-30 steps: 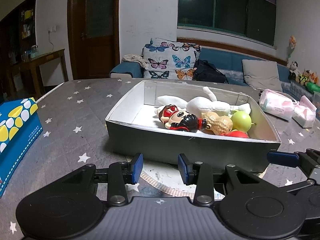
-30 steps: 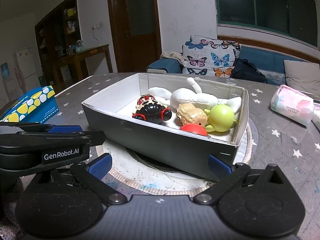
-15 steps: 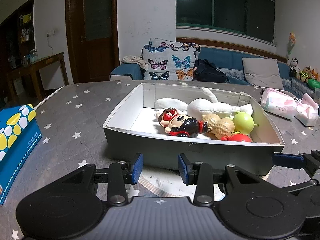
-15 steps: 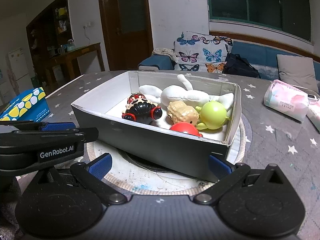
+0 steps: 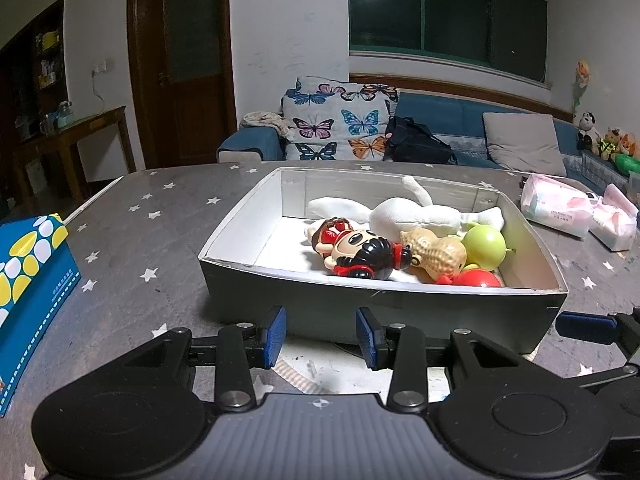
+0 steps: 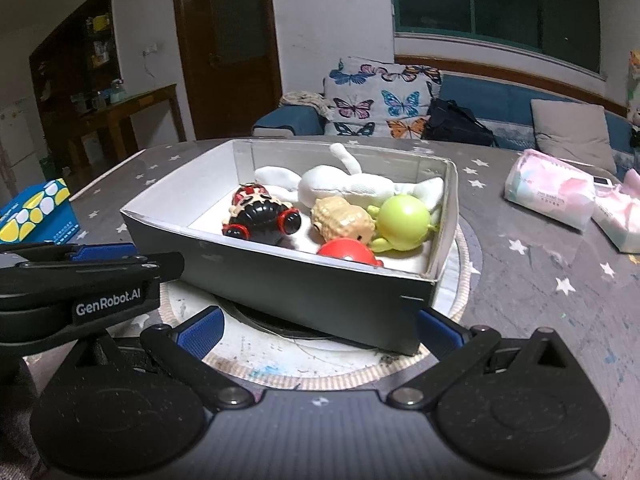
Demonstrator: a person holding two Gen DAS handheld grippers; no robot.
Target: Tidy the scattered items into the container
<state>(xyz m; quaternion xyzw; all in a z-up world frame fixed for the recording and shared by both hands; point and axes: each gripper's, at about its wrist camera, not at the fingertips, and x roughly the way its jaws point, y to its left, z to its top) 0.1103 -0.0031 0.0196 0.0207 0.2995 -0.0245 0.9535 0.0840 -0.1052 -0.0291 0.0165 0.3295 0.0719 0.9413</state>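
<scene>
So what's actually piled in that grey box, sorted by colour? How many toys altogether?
In the grey box:
White: 1, plush toy
Black and red: 1, doll
Tan: 1, peanut toy
Green: 1, round toy
Red: 1, ball
Total: 5 toys

Toys lie together in the box (image 5: 400,304) at the centre of the table (image 5: 160,240); a tissue box (image 5: 32,280) sits left, wipe packs (image 5: 556,210) right, a sofa (image 5: 460,120) behind.
</scene>
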